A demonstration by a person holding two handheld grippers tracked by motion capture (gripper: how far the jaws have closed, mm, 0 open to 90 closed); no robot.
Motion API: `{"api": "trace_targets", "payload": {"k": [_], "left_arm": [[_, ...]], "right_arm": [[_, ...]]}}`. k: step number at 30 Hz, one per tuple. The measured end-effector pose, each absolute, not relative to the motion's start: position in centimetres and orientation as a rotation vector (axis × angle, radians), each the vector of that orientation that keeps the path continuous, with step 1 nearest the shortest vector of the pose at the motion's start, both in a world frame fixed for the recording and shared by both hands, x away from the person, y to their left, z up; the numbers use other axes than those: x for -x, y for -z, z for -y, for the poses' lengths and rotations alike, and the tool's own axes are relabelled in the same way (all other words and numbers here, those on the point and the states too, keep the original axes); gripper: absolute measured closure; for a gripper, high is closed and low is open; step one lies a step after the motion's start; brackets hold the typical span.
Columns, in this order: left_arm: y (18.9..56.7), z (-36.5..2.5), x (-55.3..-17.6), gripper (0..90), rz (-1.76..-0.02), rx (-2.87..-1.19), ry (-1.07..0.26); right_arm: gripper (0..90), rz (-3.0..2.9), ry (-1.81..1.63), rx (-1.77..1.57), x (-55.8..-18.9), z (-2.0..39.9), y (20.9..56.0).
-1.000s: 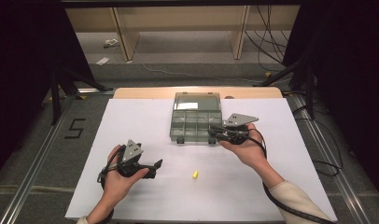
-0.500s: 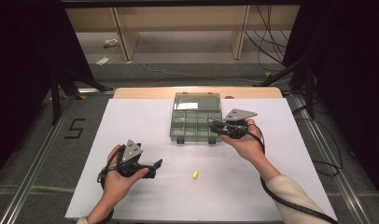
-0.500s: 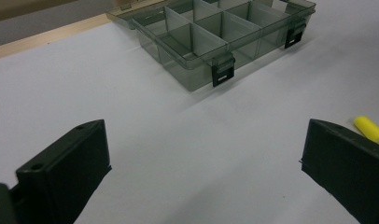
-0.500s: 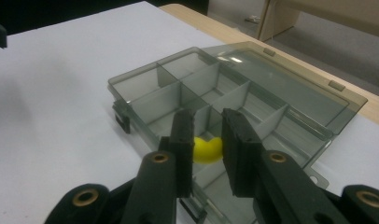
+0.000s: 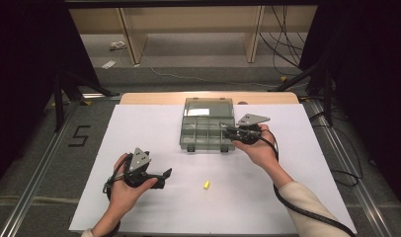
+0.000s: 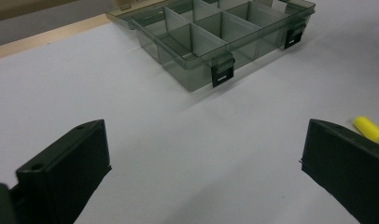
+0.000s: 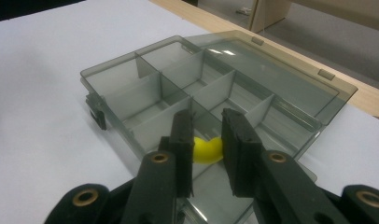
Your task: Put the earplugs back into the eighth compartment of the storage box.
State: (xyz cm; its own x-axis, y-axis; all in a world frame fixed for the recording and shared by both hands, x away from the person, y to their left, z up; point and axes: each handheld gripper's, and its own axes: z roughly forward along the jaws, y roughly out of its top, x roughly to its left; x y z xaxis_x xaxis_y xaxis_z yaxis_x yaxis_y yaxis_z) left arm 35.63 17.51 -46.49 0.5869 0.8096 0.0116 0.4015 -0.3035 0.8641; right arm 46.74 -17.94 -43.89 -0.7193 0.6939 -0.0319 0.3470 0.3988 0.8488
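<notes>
A clear grey compartment box (image 5: 207,129) with its lid open lies at the table's far middle; it also shows as the box (image 6: 215,35) and the box (image 7: 187,88) in the gripper views. My right gripper (image 5: 227,131) hovers over the box's right front corner, shut on a small yellow piece (image 7: 206,150) pinched between its pads above a compartment. A second yellow piece (image 5: 206,184) lies loose on the white sheet; the same piece (image 6: 369,129) sits just beyond my left gripper's right jaw. My left gripper (image 5: 165,177) rests low at the left front, jaws wide apart and empty.
A white sheet (image 5: 139,133) covers the table, with a wooden strip (image 5: 149,98) at its far edge. Cables trail from both grippers. Metal rails run along both sides, and a "5" mark (image 5: 80,136) is on the floor at left.
My right gripper has shifted slightly left and down over the box with the yellow piece still in it. The left gripper has stayed still.
</notes>
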Motion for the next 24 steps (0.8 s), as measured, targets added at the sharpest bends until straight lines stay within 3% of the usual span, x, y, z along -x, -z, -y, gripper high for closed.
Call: {"api": "trace_targets", "payload": {"k": [24], "left_arm": [[46.5,-17.6,-35.7,0.5,-0.971,-1.919,-0.574]], "right_arm": [[70.2,-2.305,-1.169,-0.928,-47.7,18.0,45.6]]}}
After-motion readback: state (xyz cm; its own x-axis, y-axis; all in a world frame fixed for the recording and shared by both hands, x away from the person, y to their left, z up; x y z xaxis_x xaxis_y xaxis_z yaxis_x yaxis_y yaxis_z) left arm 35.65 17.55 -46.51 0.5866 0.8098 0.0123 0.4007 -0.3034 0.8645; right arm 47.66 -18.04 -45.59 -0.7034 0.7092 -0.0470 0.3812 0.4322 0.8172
